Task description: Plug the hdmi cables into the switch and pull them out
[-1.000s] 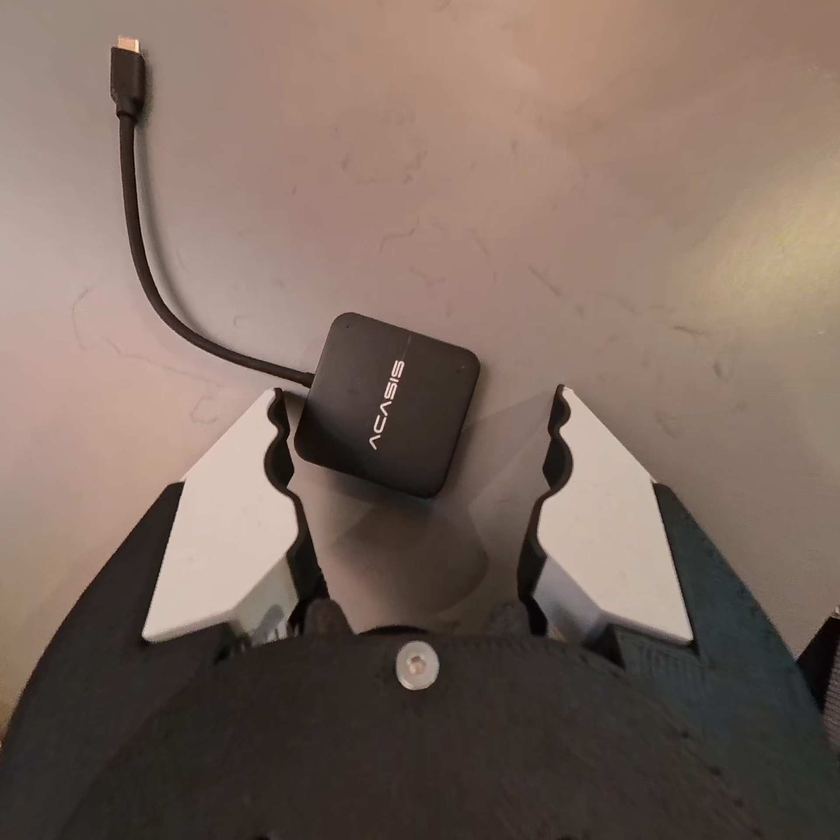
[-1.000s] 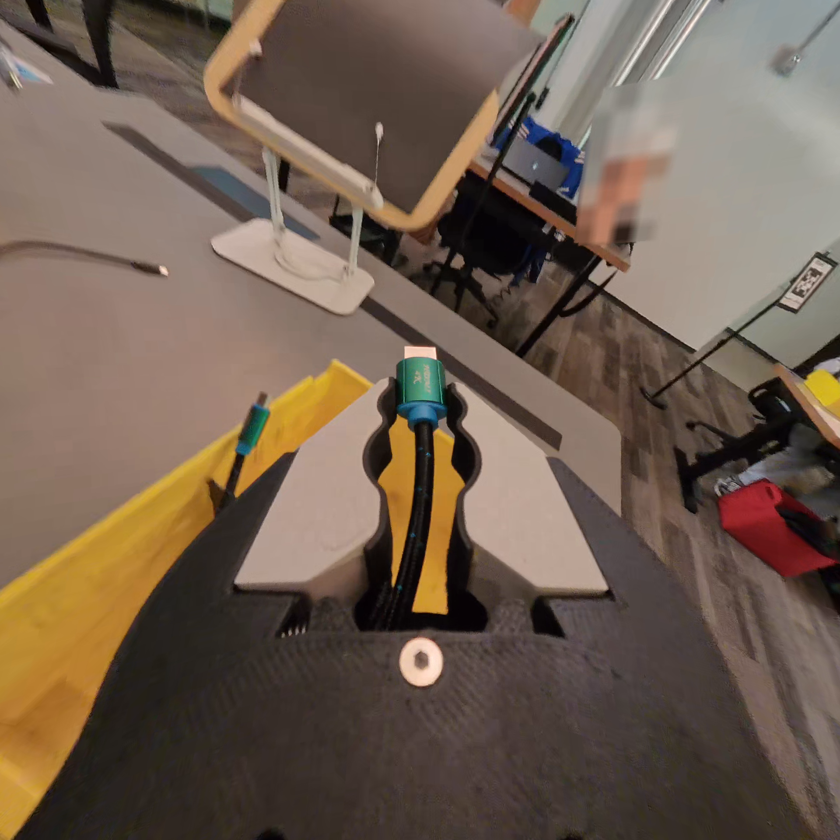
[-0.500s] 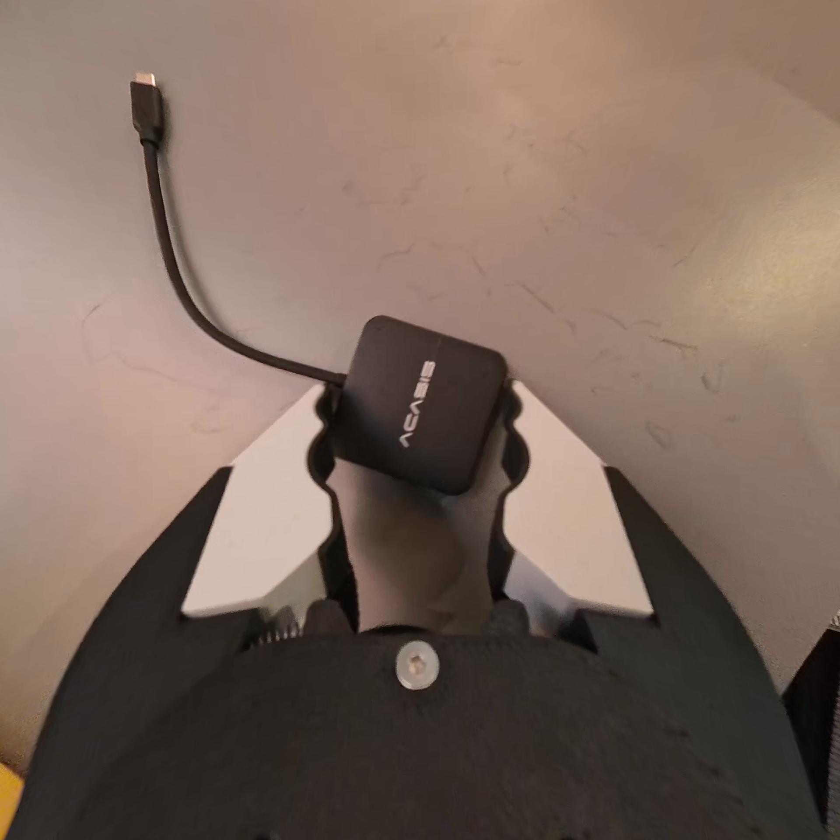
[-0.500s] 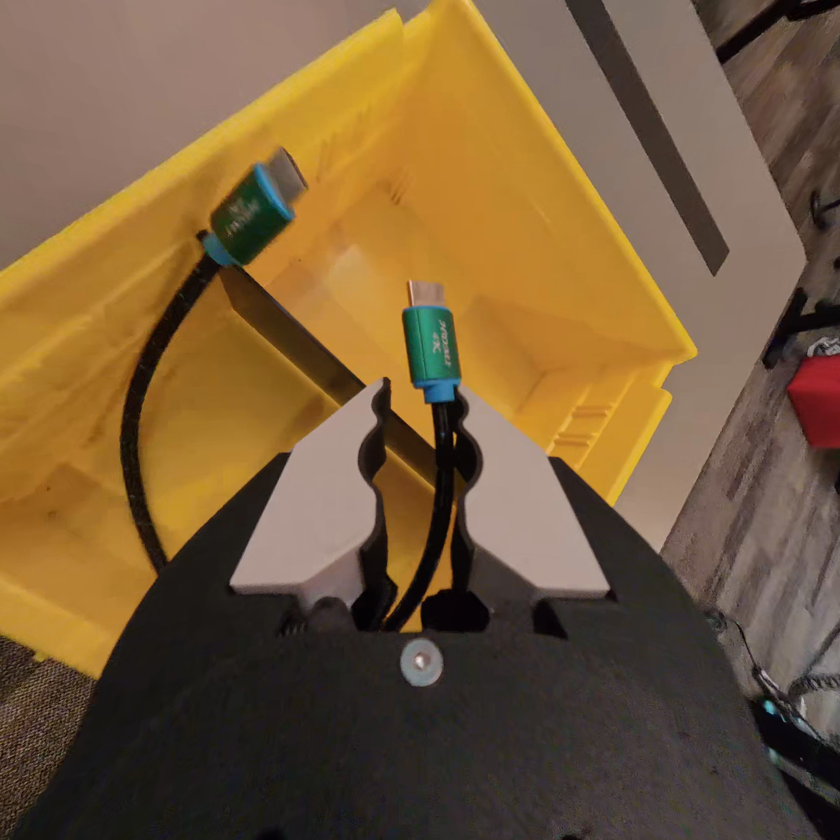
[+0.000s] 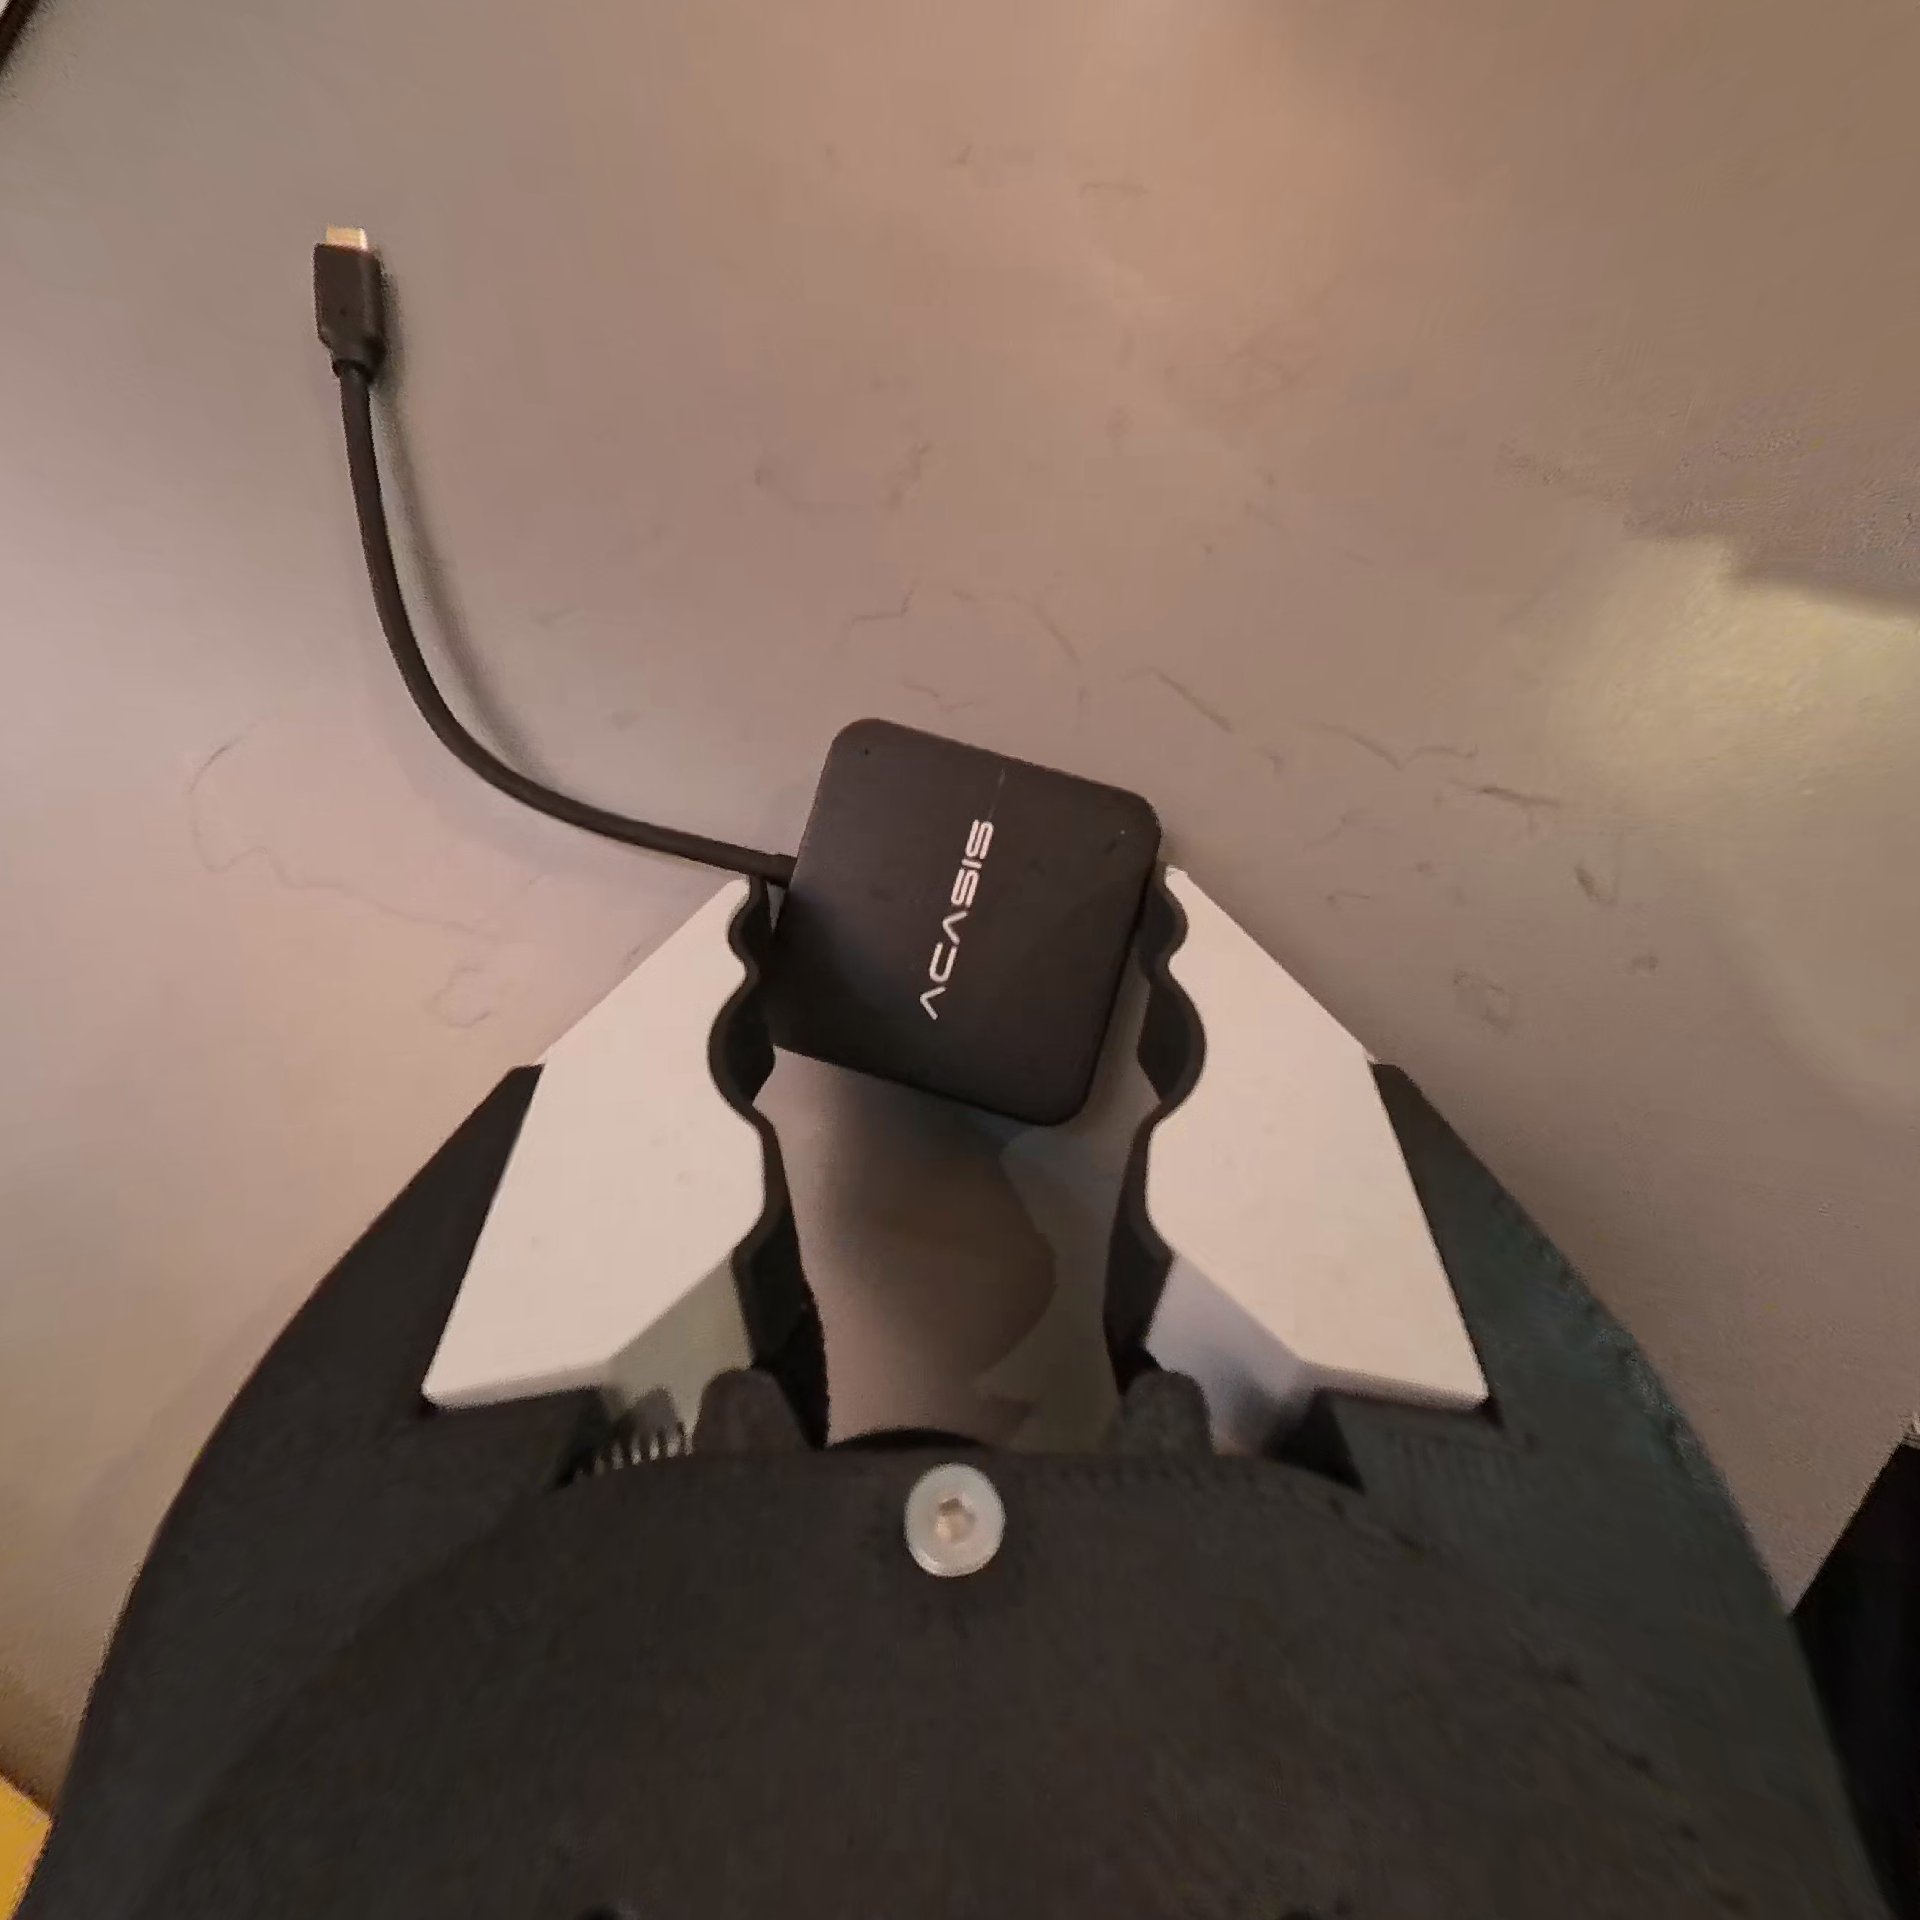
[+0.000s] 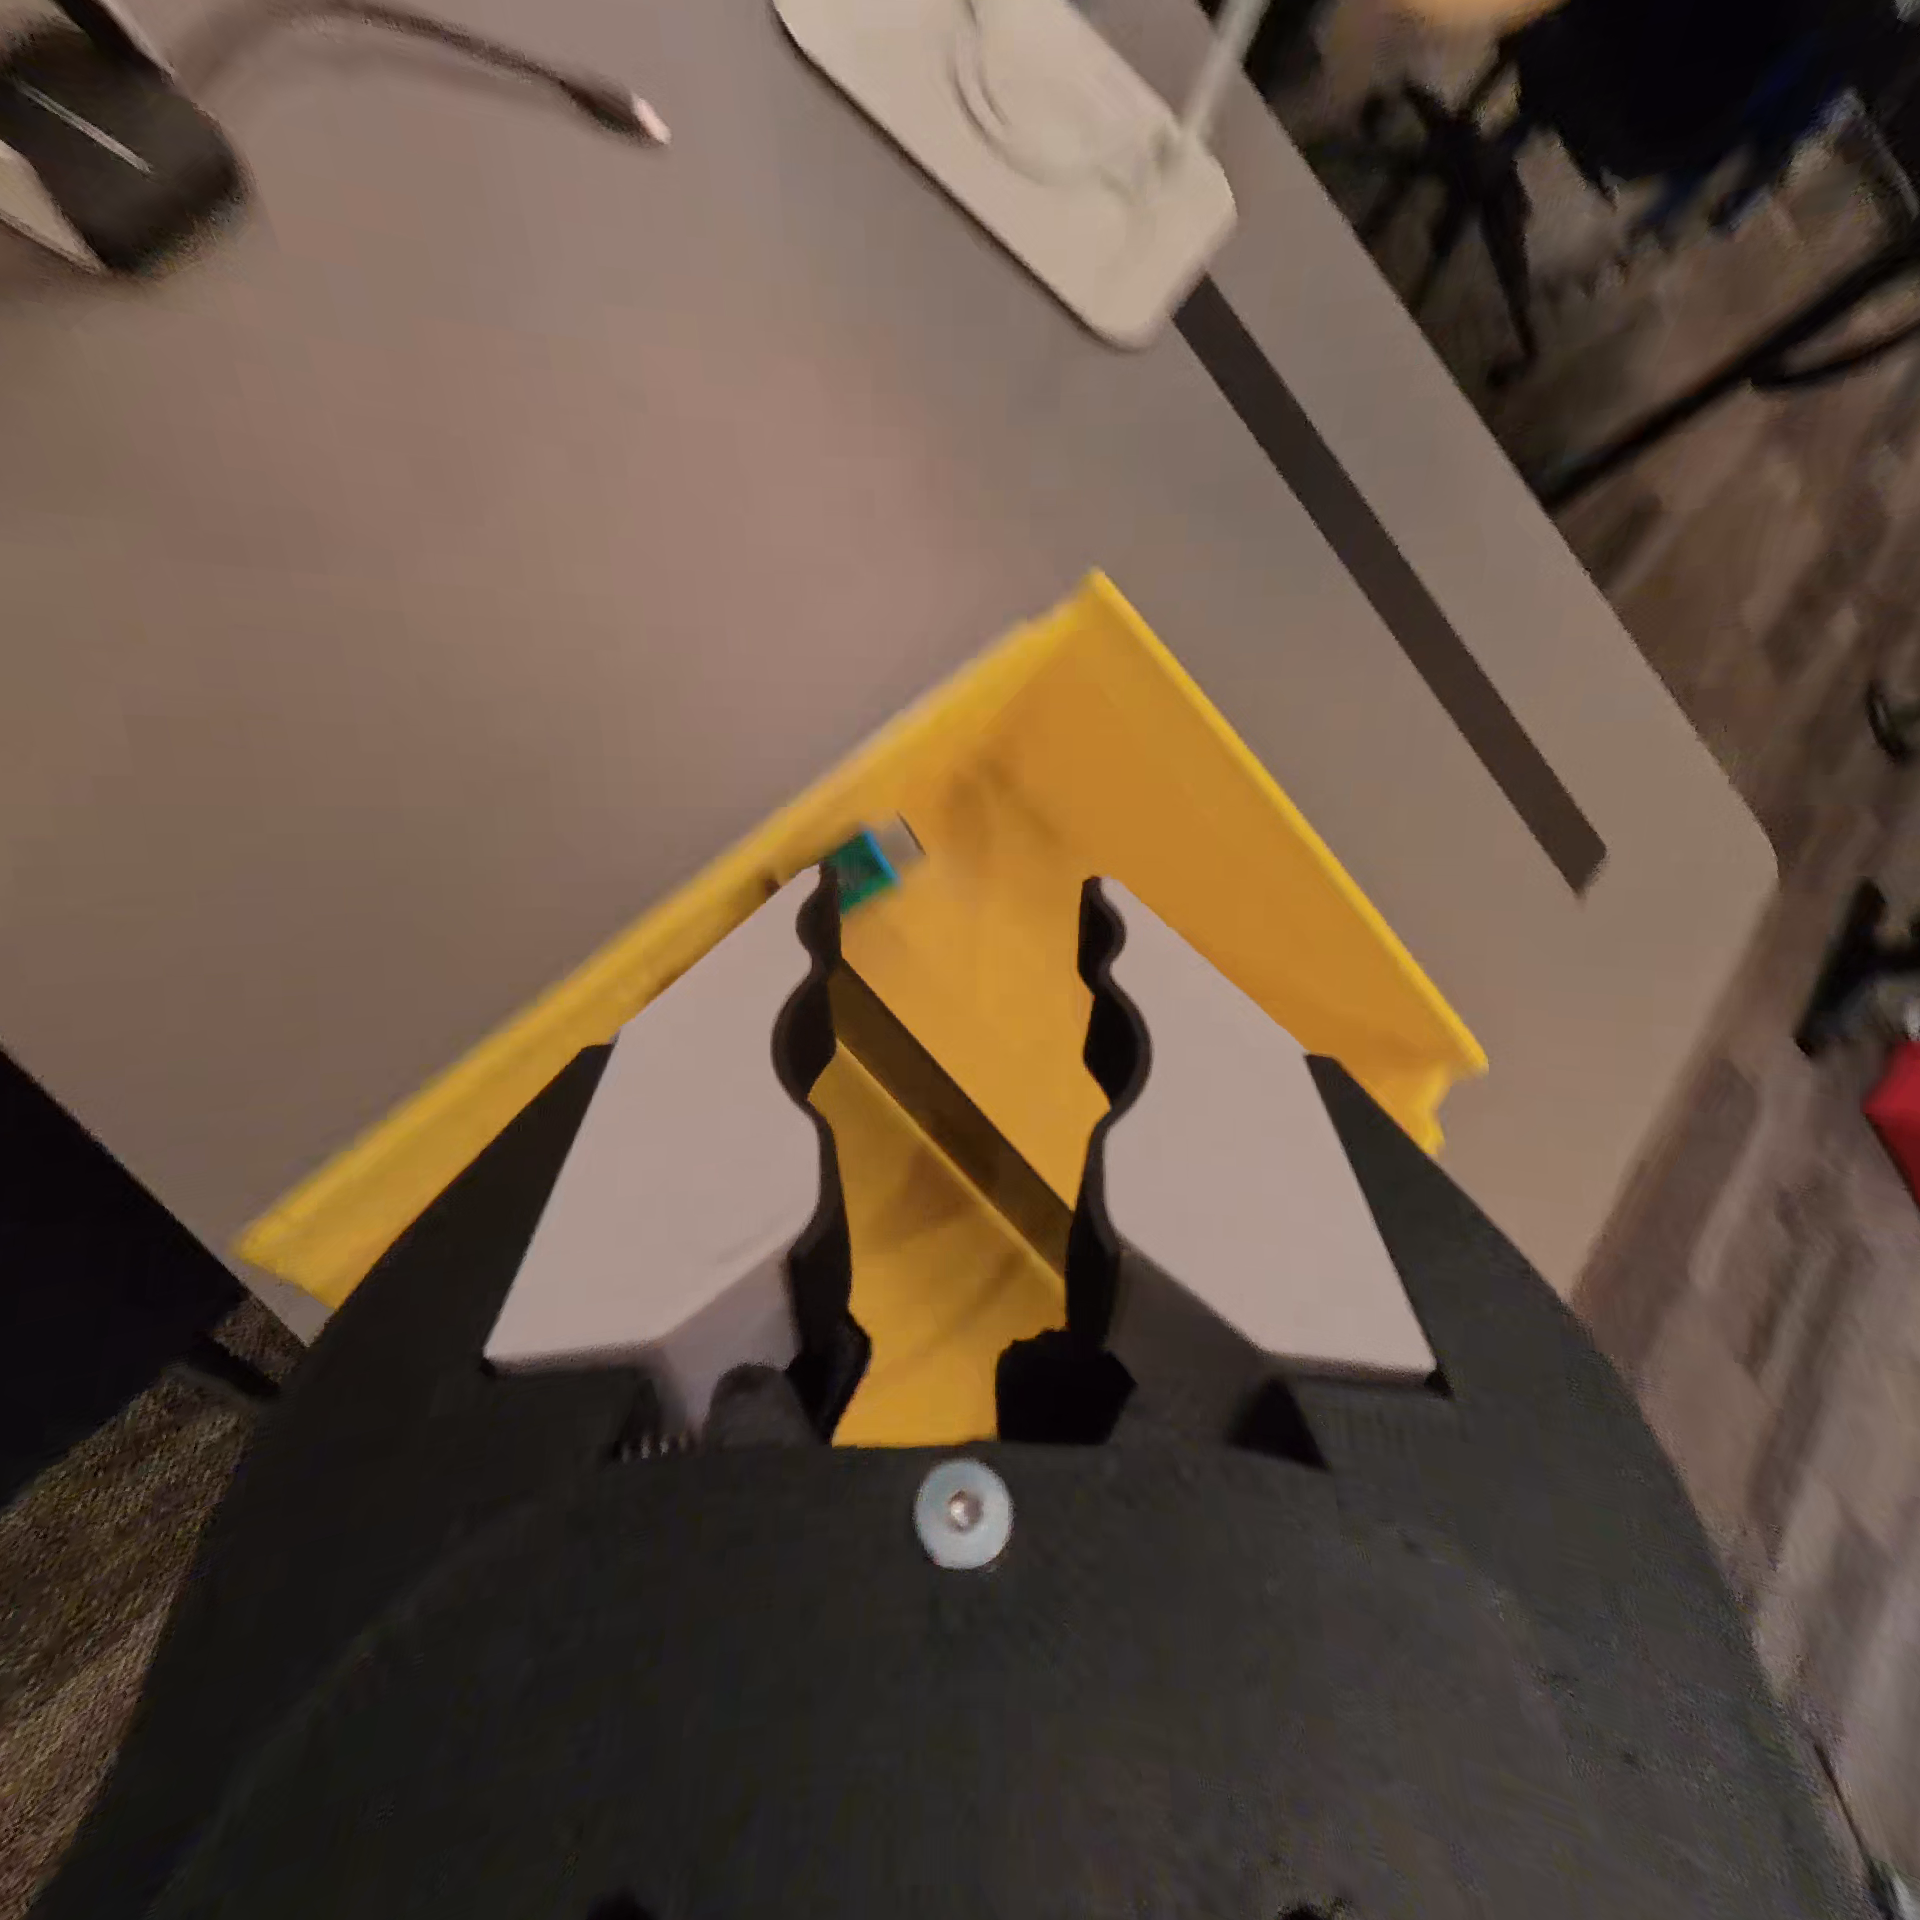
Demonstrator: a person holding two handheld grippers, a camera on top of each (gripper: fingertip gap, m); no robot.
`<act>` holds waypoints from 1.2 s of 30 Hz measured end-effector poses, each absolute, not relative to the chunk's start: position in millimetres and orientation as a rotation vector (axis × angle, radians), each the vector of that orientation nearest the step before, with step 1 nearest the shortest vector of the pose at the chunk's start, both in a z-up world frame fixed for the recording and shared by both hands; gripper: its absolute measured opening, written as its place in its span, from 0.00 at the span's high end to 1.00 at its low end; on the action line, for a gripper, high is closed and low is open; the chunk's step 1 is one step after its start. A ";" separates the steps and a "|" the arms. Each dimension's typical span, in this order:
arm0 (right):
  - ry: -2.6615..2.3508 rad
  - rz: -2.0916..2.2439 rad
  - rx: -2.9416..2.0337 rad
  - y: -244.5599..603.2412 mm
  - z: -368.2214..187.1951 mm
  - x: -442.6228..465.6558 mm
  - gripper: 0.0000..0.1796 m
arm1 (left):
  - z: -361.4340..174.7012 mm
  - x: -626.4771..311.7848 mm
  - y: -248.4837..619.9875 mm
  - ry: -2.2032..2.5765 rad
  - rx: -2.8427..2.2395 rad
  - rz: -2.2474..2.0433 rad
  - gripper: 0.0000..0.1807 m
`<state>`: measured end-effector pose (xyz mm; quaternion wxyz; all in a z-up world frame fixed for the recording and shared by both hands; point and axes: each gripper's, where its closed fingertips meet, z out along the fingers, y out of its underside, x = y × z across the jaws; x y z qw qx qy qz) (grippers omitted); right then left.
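In the left wrist view the black square switch (image 5: 966, 925) lies flat on the grey table (image 5: 1143, 416), its short black lead (image 5: 416, 665) curving far left to a small plug (image 5: 348, 301). My left gripper (image 5: 956, 904) is shut on the switch, one finger on each side. In the right wrist view my right gripper (image 6: 956, 894) is open and empty above a yellow bin (image 6: 1247, 748). A green HDMI plug (image 6: 868, 862) shows in the bin near the left fingertip; its cable is hidden. The view is blurred.
The bin sits at the table's near right corner and has a dark divider (image 6: 935, 1101). A white stand base (image 6: 1049, 156) is at the far edge. The switch (image 6: 114, 177) and its lead's plug (image 6: 644, 120) show blurred at top left. Floor lies right of the table. The left gripper is farther from the green HDMI plug (image 6: 868, 862), some 35 cm, than the right, some 6 cm.
My left gripper closed from wide open onto the switch. My right gripper let go of the green HDMI cable over the yellow bin, opened, and pulled back.
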<state>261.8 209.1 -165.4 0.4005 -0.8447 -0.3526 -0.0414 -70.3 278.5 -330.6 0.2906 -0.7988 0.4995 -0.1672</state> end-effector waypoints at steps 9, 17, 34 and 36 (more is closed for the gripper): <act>-1.094 0.177 -1.999 216.1 -199.5 105.4 0.67 | -313.0 -58.9 274.2 1.339 -2.030 -0.446 0.62; -0.857 0.614 -1.974 242.9 -231.2 25.7 0.66 | -298.2 -45.7 264.1 1.378 -1.901 -0.417 0.62; -0.507 1.228 -1.909 271.7 -235.6 -10.3 0.77 | -267.6 -9.5 228.3 1.529 -1.547 -0.307 0.62; -0.482 1.325 -1.873 271.2 -230.1 -14.8 0.80 | -267.5 -4.6 221.1 1.567 -1.506 -0.273 0.62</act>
